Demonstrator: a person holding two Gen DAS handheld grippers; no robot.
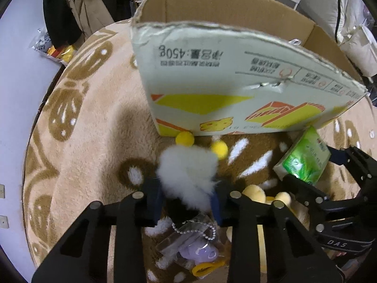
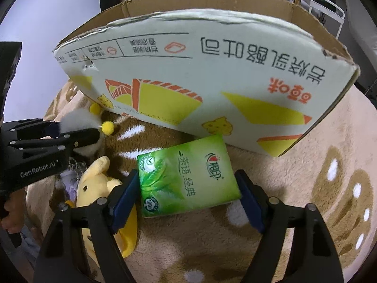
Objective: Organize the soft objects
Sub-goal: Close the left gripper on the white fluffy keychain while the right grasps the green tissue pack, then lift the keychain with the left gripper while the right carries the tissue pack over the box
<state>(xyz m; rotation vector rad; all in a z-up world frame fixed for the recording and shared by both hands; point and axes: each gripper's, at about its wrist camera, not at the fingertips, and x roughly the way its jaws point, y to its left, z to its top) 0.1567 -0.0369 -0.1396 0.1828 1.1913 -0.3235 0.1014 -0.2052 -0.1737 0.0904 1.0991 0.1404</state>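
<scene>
White fluffy toy [image 1: 187, 173], yellow pom-poms, pinched in left tool [image 1: 188, 202].

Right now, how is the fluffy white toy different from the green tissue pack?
The fluffy white toy is round, furry and has yellow pompoms; the green tissue pack is flat, smooth and printed with leaves. The toy sits in the left hand-held gripper, the pack in the right hand-held gripper. Both are squeezed between blue pads, in front of the cardboard box.
</scene>
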